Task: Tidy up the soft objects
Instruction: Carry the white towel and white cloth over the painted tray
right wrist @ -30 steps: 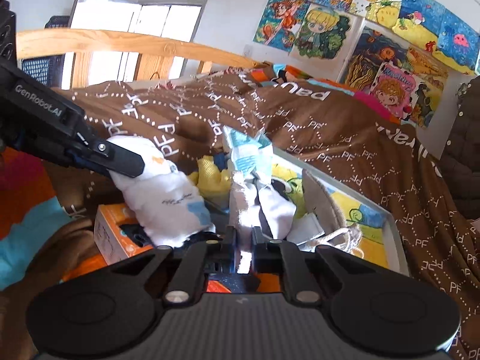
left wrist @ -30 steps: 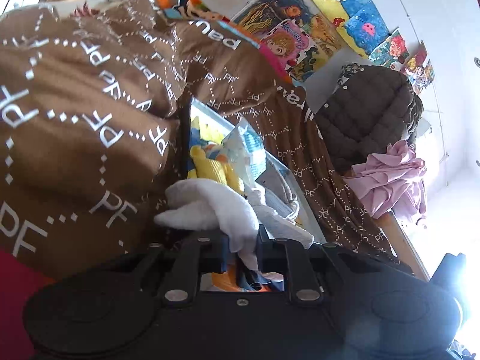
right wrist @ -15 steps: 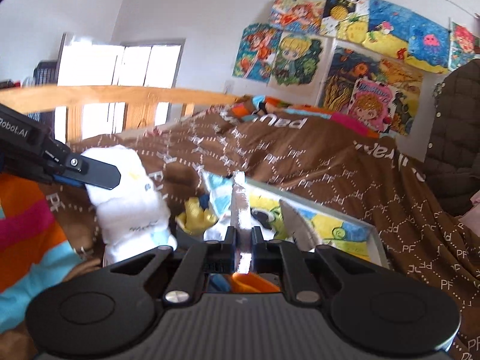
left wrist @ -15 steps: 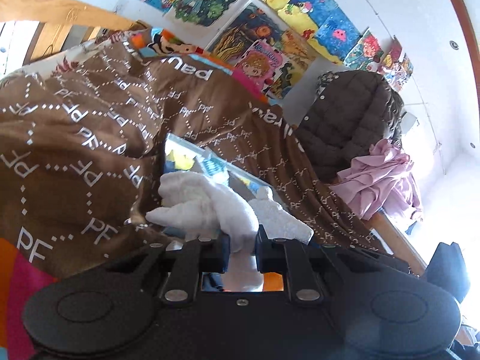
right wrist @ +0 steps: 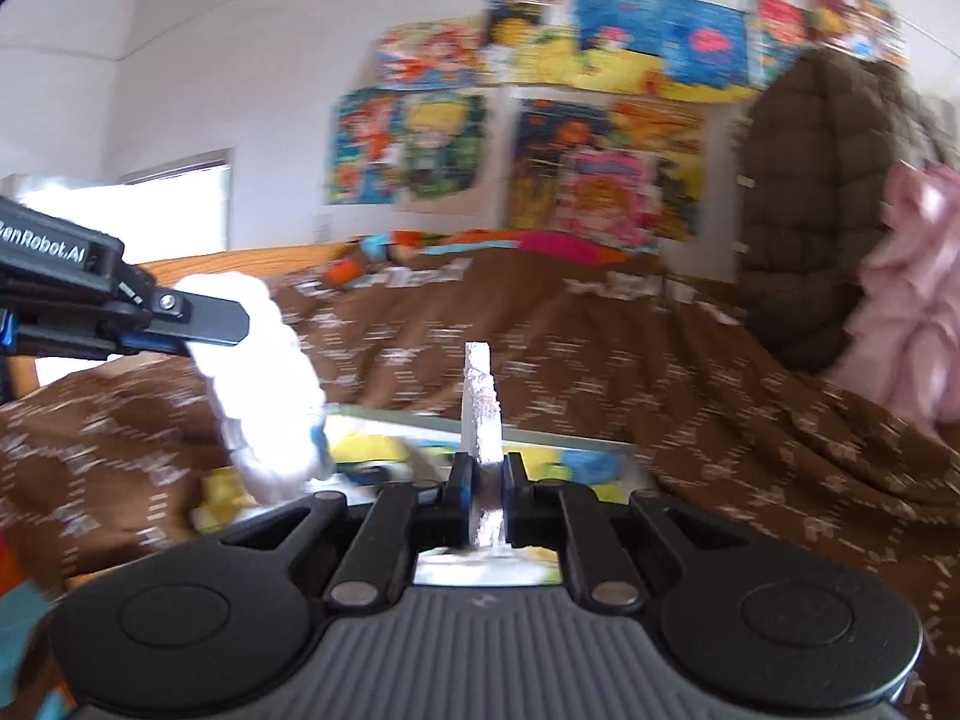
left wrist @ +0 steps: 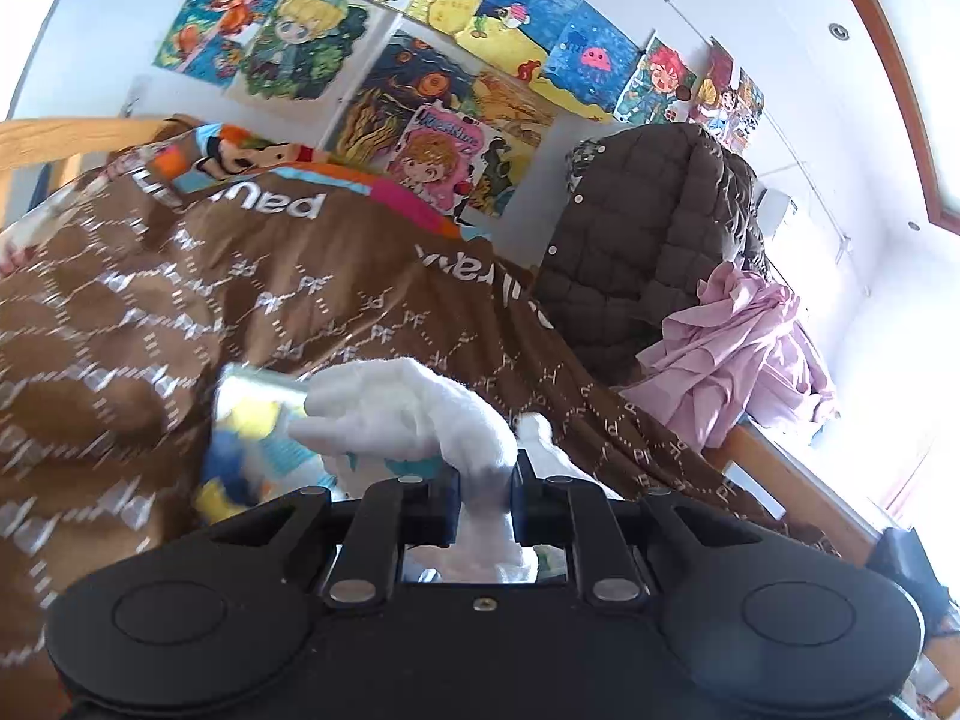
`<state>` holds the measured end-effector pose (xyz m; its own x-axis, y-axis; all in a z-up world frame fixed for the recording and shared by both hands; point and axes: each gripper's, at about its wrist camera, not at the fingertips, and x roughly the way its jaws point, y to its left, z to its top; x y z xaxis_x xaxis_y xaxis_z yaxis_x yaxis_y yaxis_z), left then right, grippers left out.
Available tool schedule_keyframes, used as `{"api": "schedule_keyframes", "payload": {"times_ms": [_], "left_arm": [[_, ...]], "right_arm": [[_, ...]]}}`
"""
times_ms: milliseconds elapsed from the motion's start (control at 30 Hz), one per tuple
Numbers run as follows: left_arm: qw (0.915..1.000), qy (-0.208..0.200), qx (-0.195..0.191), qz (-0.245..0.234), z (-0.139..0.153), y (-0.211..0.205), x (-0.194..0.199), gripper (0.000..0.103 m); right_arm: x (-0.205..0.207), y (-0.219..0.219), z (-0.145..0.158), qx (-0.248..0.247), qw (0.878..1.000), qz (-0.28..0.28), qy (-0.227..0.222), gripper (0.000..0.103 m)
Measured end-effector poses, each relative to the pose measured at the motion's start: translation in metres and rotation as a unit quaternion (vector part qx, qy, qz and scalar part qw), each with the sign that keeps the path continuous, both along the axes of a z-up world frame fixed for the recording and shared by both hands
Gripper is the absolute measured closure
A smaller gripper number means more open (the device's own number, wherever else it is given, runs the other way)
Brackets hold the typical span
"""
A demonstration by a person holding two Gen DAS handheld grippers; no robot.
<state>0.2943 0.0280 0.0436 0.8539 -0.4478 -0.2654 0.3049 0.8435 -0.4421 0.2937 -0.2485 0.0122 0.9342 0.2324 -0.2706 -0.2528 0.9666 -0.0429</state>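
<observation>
A fluffy white plush toy [left wrist: 420, 420] sits between the left gripper's [left wrist: 485, 495] fingers [left wrist: 444, 495], a shallow picture-printed tray [left wrist: 252, 387] on the brown patterned bedspread [left wrist: 180, 312] beyond them.

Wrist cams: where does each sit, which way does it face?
Left wrist: on the left tongs, facing the brown bedspread and postered wall; own fingers clamp a white sock.
Right wrist: on the right tongs, facing the same way; own fingers clamp thin white fabric; left tongs enter at left.
Shared: sock, bedspread, brown jacket.
</observation>
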Motion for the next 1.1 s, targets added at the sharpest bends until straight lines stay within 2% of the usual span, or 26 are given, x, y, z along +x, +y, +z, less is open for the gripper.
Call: {"api": "schedule_keyframes", "payload": {"times_ms": [100, 233, 533, 767, 933, 1100], "left_arm": [[0.9999, -0.006, 0.012, -0.010, 0.000, -0.027, 0.033, 0.086], [0.9993, -0.003, 0.020, -0.031, -0.009, -0.062, 0.073, 0.086], [0.9980, 0.024, 0.021, -0.054, -0.041, -0.112, 0.140, 0.086], [0.9963, 0.060, 0.039, -0.048, -0.069, -0.121, 0.153, 0.086], [0.9945, 0.090, 0.039, -0.035, -0.083, -0.112, 0.151, 0.085], [0.9924, 0.111, 0.050, -0.021, -0.087, -0.105, 0.149, 0.082]], "right_arm": [[0.017, -0.024, -0.003, 0.013, 0.999, -0.044, 0.001, 0.092], [0.036, -0.046, -0.009, 0.038, 0.996, -0.076, 0.010, 0.092], [0.057, -0.040, -0.021, 0.000, 0.996, -0.085, 0.023, 0.093], [0.069, -0.033, -0.036, -0.008, 0.995, -0.078, 0.061, 0.093], [0.071, -0.024, -0.046, -0.033, 0.995, -0.069, 0.068, 0.092], [0.073, -0.019, -0.049, -0.036, 0.995, -0.059, 0.076, 0.092]]}}
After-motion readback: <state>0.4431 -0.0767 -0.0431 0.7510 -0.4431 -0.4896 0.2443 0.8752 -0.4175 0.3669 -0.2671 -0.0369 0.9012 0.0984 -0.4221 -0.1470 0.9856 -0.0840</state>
